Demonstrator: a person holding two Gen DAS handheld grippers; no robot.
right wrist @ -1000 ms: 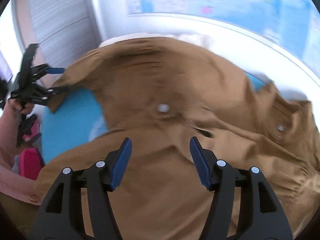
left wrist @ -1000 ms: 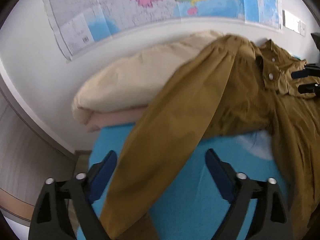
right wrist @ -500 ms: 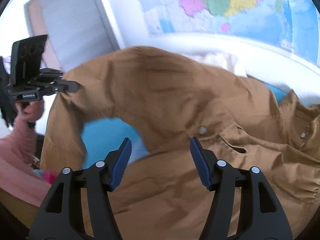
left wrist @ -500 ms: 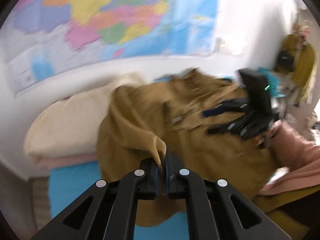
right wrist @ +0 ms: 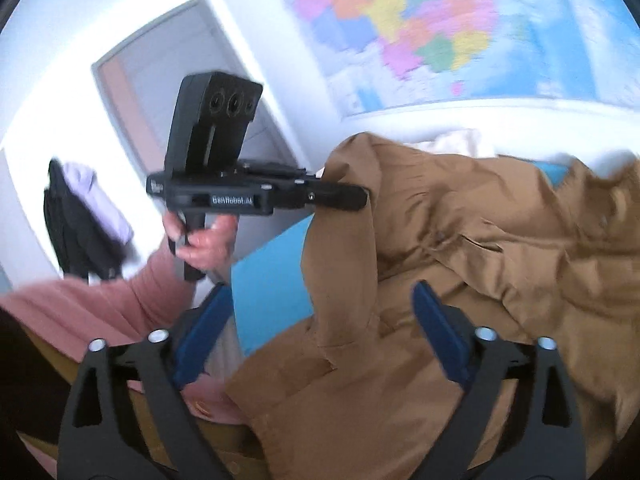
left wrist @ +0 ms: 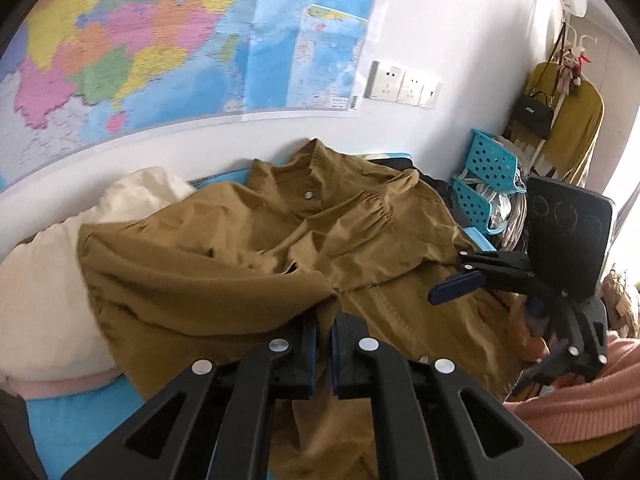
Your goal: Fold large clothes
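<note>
L claw (left wrist: pixel 324 330) now clamped on the sleeve end (left wrist: pixel 320 300) of the brown shirt (left wrist: pixel 360 220); a sec ago it was wide w/ the sleeve lying loose btwn the pads. Sleeve now lifted and drawn across the shirt front, so the sleeve fold looks underway. R claw (right wrist: pixel 320 336) opening wide, nothing gripped, hovering over the shirt's lower part. Shirt lies spread on the blue bed (left wrist: pixel 80 412), collar toward the wall. Cream bedding (left wrist: pixel 44 280) just left of the shirt; map (left wrist: pixel 160 40) behind the shirt.
</note>
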